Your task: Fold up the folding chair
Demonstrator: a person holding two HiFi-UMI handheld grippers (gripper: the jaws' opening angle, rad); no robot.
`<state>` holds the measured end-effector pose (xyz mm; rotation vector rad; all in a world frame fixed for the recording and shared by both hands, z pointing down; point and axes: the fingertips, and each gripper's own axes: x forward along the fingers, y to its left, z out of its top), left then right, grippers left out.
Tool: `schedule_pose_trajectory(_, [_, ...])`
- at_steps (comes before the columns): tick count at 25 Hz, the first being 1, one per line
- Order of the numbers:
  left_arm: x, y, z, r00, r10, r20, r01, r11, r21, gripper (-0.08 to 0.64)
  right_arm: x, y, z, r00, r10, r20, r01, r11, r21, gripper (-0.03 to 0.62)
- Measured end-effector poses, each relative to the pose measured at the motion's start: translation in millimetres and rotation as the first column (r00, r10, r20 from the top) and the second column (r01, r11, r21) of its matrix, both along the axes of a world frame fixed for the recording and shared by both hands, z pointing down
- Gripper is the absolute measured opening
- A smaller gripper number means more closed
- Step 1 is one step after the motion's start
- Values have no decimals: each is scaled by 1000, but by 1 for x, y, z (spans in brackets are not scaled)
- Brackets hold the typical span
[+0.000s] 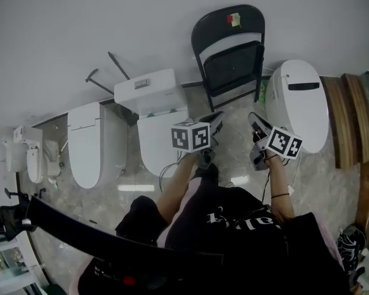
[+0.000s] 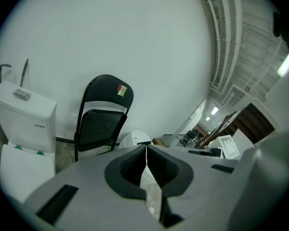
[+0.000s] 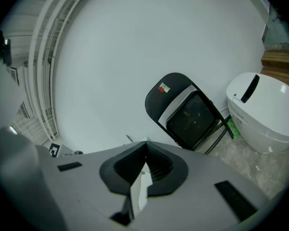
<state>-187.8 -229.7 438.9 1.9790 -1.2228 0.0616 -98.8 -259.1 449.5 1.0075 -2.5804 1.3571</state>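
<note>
A black folding chair (image 1: 230, 54) stands against the white wall, its seat swung up near the backrest, with a small red and white sticker on the back. It also shows in the left gripper view (image 2: 103, 117) and the right gripper view (image 3: 188, 112). My left gripper (image 1: 218, 117) is shut with nothing in it and points toward the chair from a short way off. My right gripper (image 1: 254, 118) beside it is shut and empty too. Seen from their own cameras, the left gripper (image 2: 146, 147) and right gripper (image 3: 145, 142) have their jaws pressed together.
A white toilet with a tank (image 1: 154, 112) stands left of the chair, and another toilet lid (image 1: 86, 143) lies further left. A white smart toilet (image 1: 301, 103) is right of the chair. Wooden boards (image 1: 350, 121) lean at the far right. The floor is marbled tile.
</note>
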Motion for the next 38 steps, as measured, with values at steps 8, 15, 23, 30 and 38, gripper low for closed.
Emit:
schedule_pose_trajectory(8, [59,92,17,997,-80,-1,80,996,-41,8,60,87,24,997,-62,-35,61,998,-24,14])
schedule_pose_trajectory(15, [76,156,18,995,-102,11,103,993,-64,8,77,144,33,996,-80,-26,79,996,-41,14])
schedule_pose_trajectory(23, [61,198,3,998,-59,10,59,998,-17,8,60,188,22,998,-59,-18,59,998,3,14])
schedule_pose_trajectory(30, [14,267,-9,1000,0,10,-1,1000,18,8,11,258,-1,1000,-1,14,0,1000,29,14])
schedule_pose_trajectory(38, [-46,372,18,998,62,4,-62,998,7,8,-56,386,23,999,41,31,-41,999,6,14])
